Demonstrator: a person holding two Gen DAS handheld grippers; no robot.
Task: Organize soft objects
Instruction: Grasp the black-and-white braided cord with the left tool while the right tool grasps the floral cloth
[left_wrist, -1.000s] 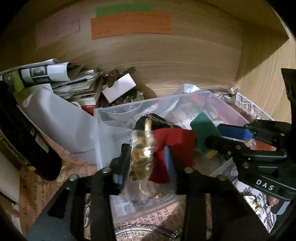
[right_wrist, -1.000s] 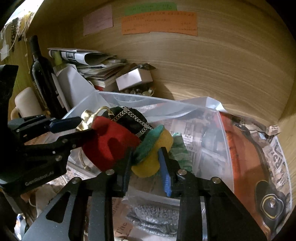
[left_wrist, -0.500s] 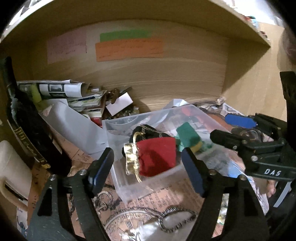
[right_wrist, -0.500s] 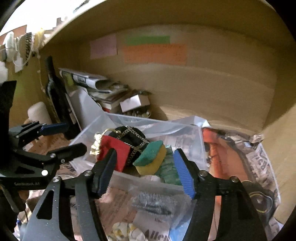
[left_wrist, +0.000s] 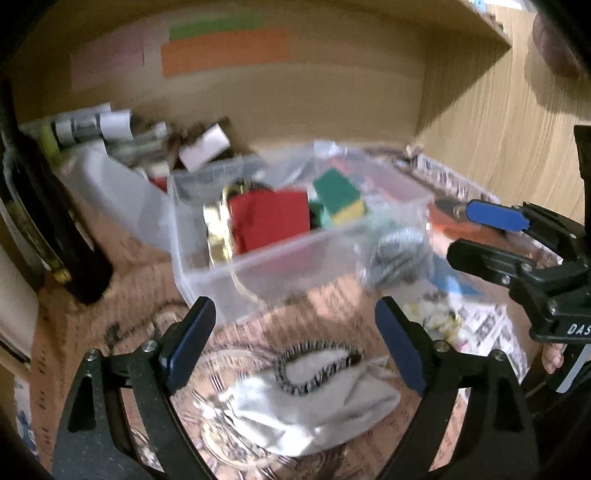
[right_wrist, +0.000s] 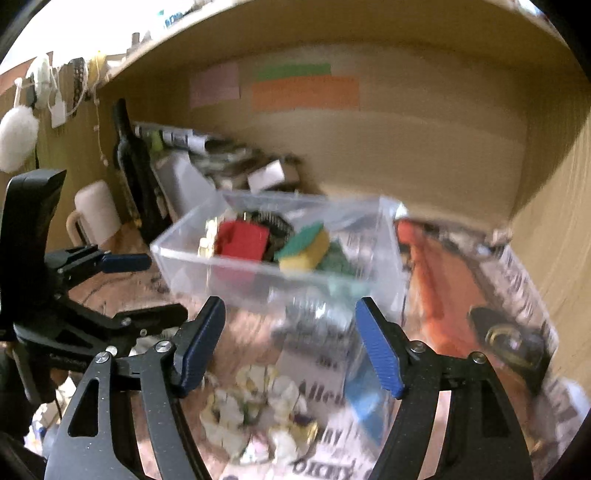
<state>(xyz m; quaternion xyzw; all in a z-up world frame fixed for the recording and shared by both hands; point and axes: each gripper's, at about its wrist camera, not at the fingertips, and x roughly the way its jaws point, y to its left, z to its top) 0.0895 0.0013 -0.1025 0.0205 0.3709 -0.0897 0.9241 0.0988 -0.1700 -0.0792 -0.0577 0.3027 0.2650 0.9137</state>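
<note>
- The clear plastic bin (left_wrist: 258, 266) sits on the table (left_wrist: 122, 291) in a wooden alcove, its long axis running from near-left to far-right in the left wrist view
- Inside it, a red cloth piece (left_wrist: 271, 219) lies at the left end beside something gold (left_wrist: 216, 229); a green-and-yellow sponge (left_wrist: 338, 197) lies just right of it, green face up and tilted
- From the right wrist view the same sponge (right_wrist: 304, 247) leans with its long side pointing toward the far right; the red piece (right_wrist: 242, 240) is touching a dark chained item behind it
- The left tool (left_wrist: 295, 339) hangs with its fingers wide apart and holds nothing, above a pale grey pouch (left_wrist: 314, 410) with a striped cord
- The right tool (right_wrist: 290, 350) is likewise spread wide and bare, in front of the bin (right_wrist: 236, 284)
- The table is covered in printed newspaper sheets (right_wrist: 480, 295); a dark bottle (right_wrist: 133, 170) and a cream mug (right_wrist: 96, 212) stand at the left
- Orange, green and pink paper notes (right_wrist: 304, 94) are stuck on the back wall; both views are motion-blurred
</note>
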